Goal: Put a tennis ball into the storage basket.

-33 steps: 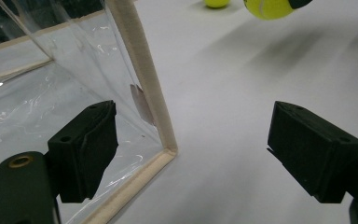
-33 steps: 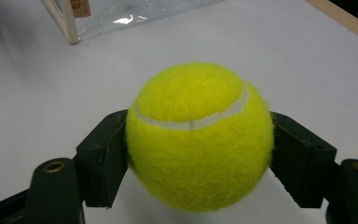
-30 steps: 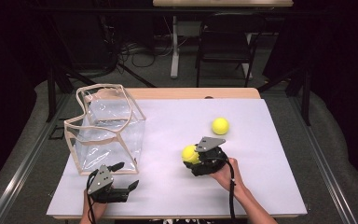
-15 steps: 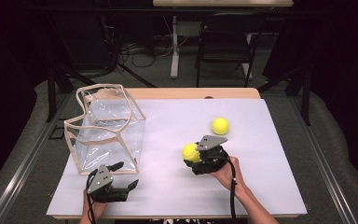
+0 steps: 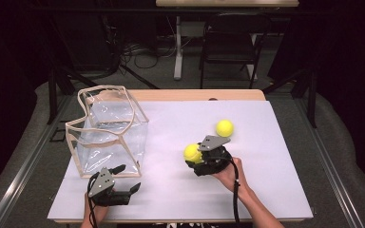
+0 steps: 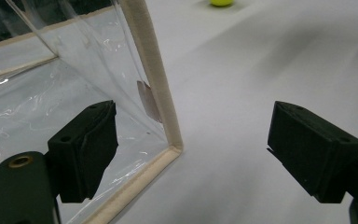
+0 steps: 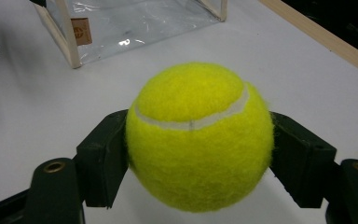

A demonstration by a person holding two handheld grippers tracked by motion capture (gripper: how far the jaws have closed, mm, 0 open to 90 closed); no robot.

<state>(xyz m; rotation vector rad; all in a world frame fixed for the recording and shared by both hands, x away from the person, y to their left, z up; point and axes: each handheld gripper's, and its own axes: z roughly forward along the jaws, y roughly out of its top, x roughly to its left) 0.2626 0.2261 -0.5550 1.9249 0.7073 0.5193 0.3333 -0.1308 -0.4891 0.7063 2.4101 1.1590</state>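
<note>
My right gripper (image 5: 196,156) is shut on a yellow tennis ball (image 5: 191,152) near the middle of the white table top; in the right gripper view the ball (image 7: 199,135) sits pressed between both black jaws, just above the surface. A second tennis ball (image 5: 224,128) lies on the table a little behind and to the right of it, and shows far off (image 6: 222,2) in the left gripper view. My left gripper (image 5: 127,179) rests open at the front left. A clear plastic bag (image 5: 107,128) with cream trim stands open just behind it, its near corner (image 6: 170,140) between the jaws' line of sight.
The white table top (image 5: 275,166) has free room at the right and front. A wooden strip (image 5: 195,95) runs along its far edge. Behind the table stand a dark chair (image 5: 230,42) and cables on the floor.
The right gripper with the ball has shifted slightly, lifting a touch off the table. The left gripper has stayed where it was.
</note>
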